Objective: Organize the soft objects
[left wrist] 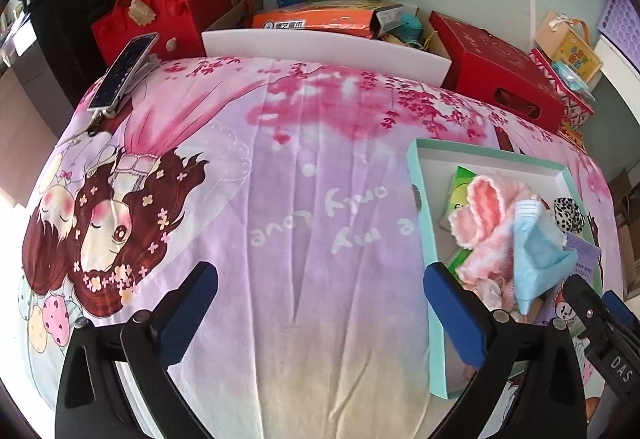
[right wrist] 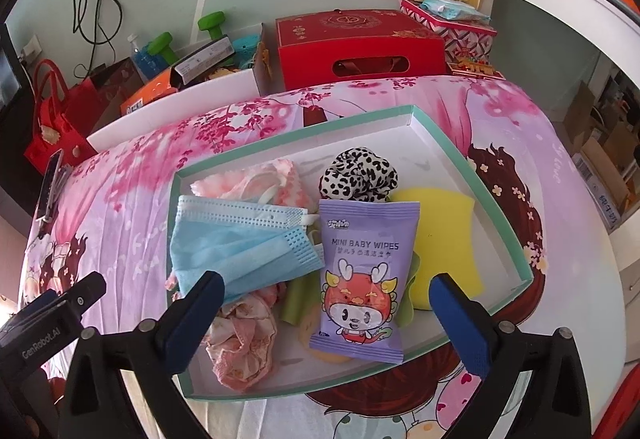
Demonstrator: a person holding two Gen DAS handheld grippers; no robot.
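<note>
While both tools hung empty, the right gripper (right wrist: 324, 313) stood wide apart over the tray (right wrist: 472, 159), released; the left gripper (left wrist: 320, 313) was also spread, above the bare cloth (left wrist: 280, 199); the mask (right wrist: 240, 243), wipes pack (right wrist: 360, 279), scrunchie (right wrist: 360, 175) and sponge (right wrist: 444, 235) lay inside; I judged that tidying well meant lifting the top pieces first, one by one.

Left tongs (left wrist: 320, 313) wide apart, nothing between them, over pink cartoon sheet (left wrist: 280, 199). Teal-rimmed tray (left wrist: 420, 199) at right holds pink fluffy cloth (left wrist: 484, 223), blue mask (left wrist: 532, 255), spotted scrunchie (left wrist: 570, 213).
</note>
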